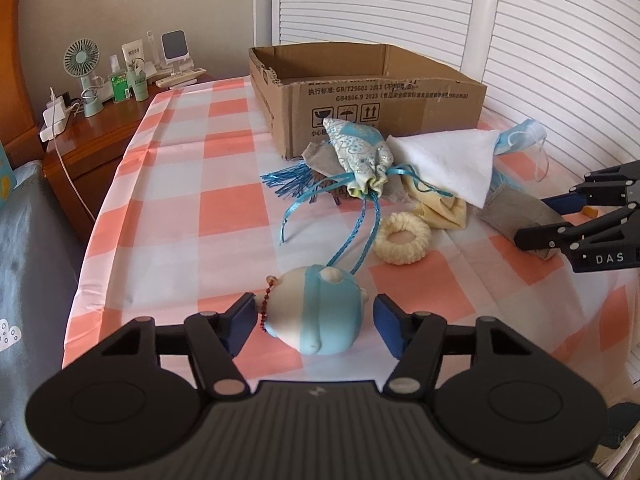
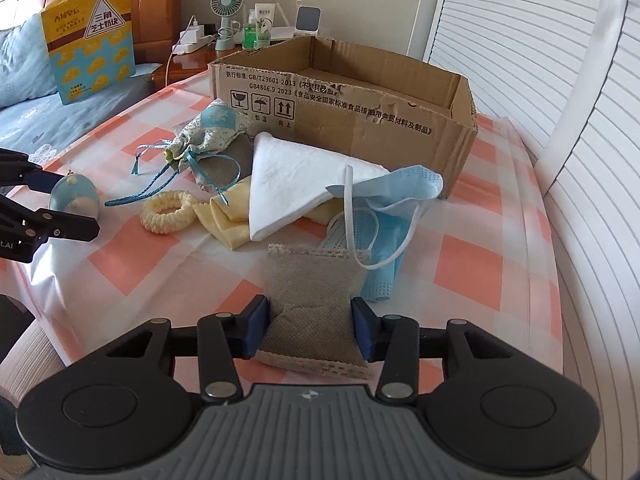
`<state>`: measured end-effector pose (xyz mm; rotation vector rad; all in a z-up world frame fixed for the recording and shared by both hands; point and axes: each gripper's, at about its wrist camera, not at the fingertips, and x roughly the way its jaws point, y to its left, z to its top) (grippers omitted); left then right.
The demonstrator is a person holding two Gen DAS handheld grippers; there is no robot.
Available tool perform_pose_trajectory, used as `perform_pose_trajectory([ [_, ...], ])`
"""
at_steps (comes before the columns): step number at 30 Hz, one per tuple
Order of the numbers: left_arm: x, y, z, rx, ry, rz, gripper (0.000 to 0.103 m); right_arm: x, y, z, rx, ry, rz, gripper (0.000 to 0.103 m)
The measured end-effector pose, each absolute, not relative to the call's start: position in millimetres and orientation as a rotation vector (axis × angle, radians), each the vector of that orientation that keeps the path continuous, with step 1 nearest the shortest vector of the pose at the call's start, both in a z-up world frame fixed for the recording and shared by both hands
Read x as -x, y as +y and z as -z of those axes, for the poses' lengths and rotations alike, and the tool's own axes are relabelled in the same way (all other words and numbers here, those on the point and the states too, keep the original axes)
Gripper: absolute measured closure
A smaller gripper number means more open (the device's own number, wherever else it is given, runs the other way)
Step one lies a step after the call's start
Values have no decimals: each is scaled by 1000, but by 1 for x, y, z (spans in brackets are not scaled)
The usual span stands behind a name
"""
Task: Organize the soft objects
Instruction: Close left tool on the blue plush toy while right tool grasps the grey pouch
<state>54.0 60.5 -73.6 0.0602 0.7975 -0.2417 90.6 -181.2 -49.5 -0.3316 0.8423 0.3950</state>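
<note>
Meanwhile my left tool (image 1: 315, 322) stood spread wide around the round blue-and-white plush toy (image 1: 316, 312) on the checked desk (image 1: 224, 216), its pads near the toy's sides but not pressing it. My right tool (image 2: 311, 330) was clenched on the grey mesh sachet (image 2: 314, 304), which lay before the heap of cloths and the cardboard box (image 2: 360, 116).

Left gripper (image 1: 315, 322), right gripper (image 2: 311, 330): black linkage arms, silver rivets, blue pads (image 1: 387, 330), round black discs, ribbed grey housing, white "DAS" lettering.
</note>
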Motion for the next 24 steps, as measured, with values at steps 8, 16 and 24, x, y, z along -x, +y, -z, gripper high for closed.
perform_pose_trajectory([
  [8,-59,67,77,-24,818,241,51,-91,-176,49,349,837,-387,58],
  [16,-54,64,62,-72,816,290,52,-78,-178,36,351,843,-430,69],
  [24,-49,61,45,-104,811,329,53,-61,-179,13,361,798,-495,71],
])
